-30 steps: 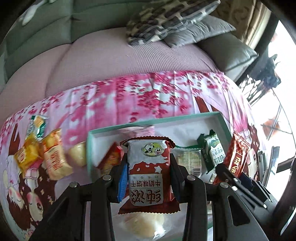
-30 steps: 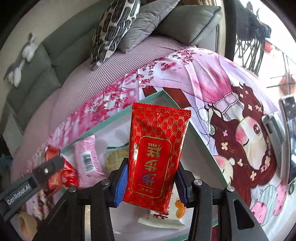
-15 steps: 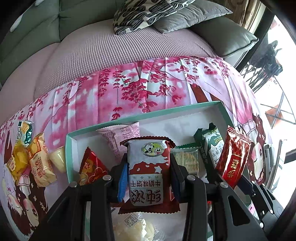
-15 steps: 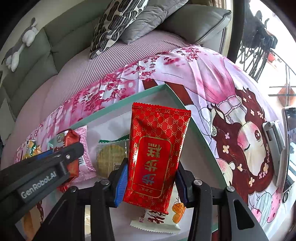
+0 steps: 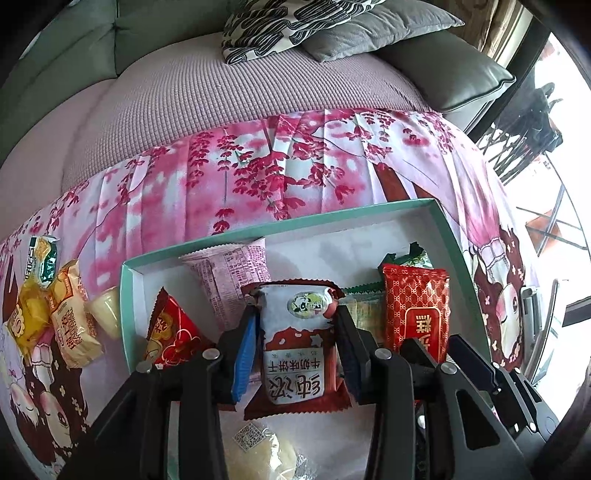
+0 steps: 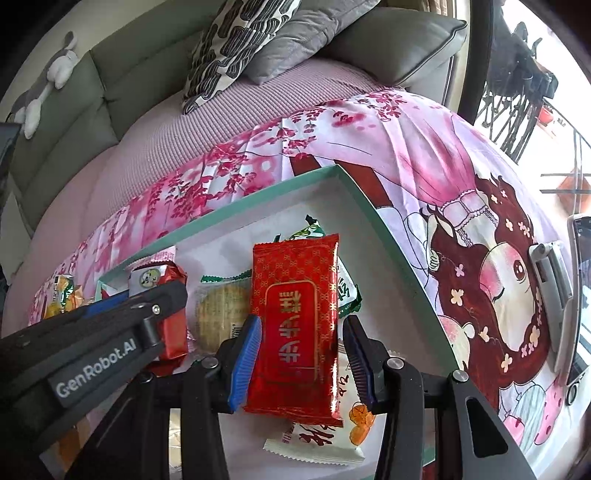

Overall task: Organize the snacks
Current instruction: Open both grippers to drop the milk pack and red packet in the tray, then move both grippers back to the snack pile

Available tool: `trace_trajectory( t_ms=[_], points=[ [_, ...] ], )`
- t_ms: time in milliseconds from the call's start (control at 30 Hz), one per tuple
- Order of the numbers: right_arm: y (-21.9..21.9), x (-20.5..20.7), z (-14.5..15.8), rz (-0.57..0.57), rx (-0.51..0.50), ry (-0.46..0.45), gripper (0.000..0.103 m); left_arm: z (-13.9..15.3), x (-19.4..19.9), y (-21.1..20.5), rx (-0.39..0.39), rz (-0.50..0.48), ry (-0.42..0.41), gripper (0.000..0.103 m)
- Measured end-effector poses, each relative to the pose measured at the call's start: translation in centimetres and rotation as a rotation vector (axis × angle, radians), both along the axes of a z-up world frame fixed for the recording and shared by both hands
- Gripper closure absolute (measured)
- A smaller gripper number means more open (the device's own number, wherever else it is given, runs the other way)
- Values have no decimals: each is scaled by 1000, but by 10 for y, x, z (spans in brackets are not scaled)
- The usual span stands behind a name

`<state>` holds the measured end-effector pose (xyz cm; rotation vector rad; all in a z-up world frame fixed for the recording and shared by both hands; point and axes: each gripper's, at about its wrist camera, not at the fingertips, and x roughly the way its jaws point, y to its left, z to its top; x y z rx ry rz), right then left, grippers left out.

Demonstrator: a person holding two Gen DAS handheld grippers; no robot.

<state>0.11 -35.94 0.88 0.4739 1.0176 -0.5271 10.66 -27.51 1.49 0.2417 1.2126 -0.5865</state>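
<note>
Nine snack packets (image 5: 301, 343) sitting in one teal box (image 5: 456, 240); four packets (image 5: 74, 332) lying outside; two cushions (image 5: 295, 22) resting behind.

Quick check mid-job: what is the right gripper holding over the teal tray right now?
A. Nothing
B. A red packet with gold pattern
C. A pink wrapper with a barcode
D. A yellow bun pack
B: the right gripper has its jaws on either side of the red packet, above the tray.

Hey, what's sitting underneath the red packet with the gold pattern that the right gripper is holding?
Under the red packet lie a green-edged snack and a white packet with orange print on the tray floor. How far each one reaches beneath it is covered.
</note>
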Motion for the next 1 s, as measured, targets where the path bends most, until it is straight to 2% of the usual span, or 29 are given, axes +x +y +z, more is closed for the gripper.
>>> trace_trajectory(
  t_ms=[200,267,333,467,633,667,700,767,800,867,933,1000],
  points=[
    [0,-2,4,7,-6,-5,52,11,-2,12,-18,27,-15,60],
    [1,-3,6,10,-10,-7,45,16,-2,17,-30,40,-20,60],
    [2,-4,9,16,-16,-8,44,21,-2,24,-33,54,-35,59],
    [5,-7,15,17,-31,-14,40,26,-2,37,-19,85,-68,53],
    [7,-8,19,20,-48,-15,39,28,0,55,29,129,-121,52],
    [7,-9,20,21,-52,-17,39,27,0,58,41,137,-132,50],
    [7,-8,21,22,-54,-18,39,27,1,61,53,145,-142,40],
    [8,-9,21,23,-55,-20,38,25,3,69,71,160,-157,30],
    [8,-9,21,24,-56,-21,37,23,3,72,77,168,-158,30],
    [9,-8,21,26,-59,-23,28,18,5,79,85,188,-152,30],
    [11,-8,22,33,-66,-33,24,13,7,83,94,198,-148,27],
    [12,-8,23,37,-72,-39,24,8,7,86,108,209,-145,24]
  ],
)
